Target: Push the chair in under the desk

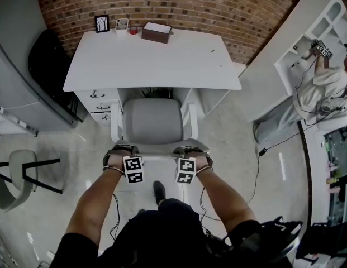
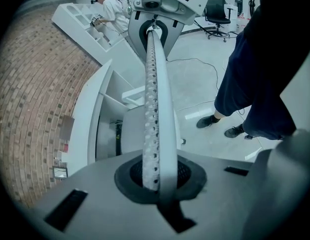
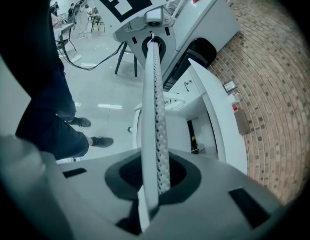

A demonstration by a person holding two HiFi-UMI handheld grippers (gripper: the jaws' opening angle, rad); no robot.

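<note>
A white chair with a grey seat (image 1: 152, 120) stands partly in the knee space of the white desk (image 1: 151, 57), its back toward me. My left gripper (image 1: 122, 151) is shut on the left end of the chair back's top rim (image 1: 156, 154), and my right gripper (image 1: 191, 151) is shut on the right end. In the left gripper view the perforated rim (image 2: 155, 109) runs from the left gripper (image 2: 155, 176) out to the other gripper. The right gripper view shows the rim (image 3: 155, 109) clamped in the right gripper (image 3: 154, 184) the same way.
On the desk's far edge stand a brown box (image 1: 156, 32), a picture frame (image 1: 101, 23) and a cup (image 1: 122, 24). Drawers (image 1: 98, 102) flank the chair on the left. Another chair (image 1: 19, 177) stands far left. A person (image 1: 324, 88) works at shelves on the right; cables (image 1: 257, 166) cross the floor.
</note>
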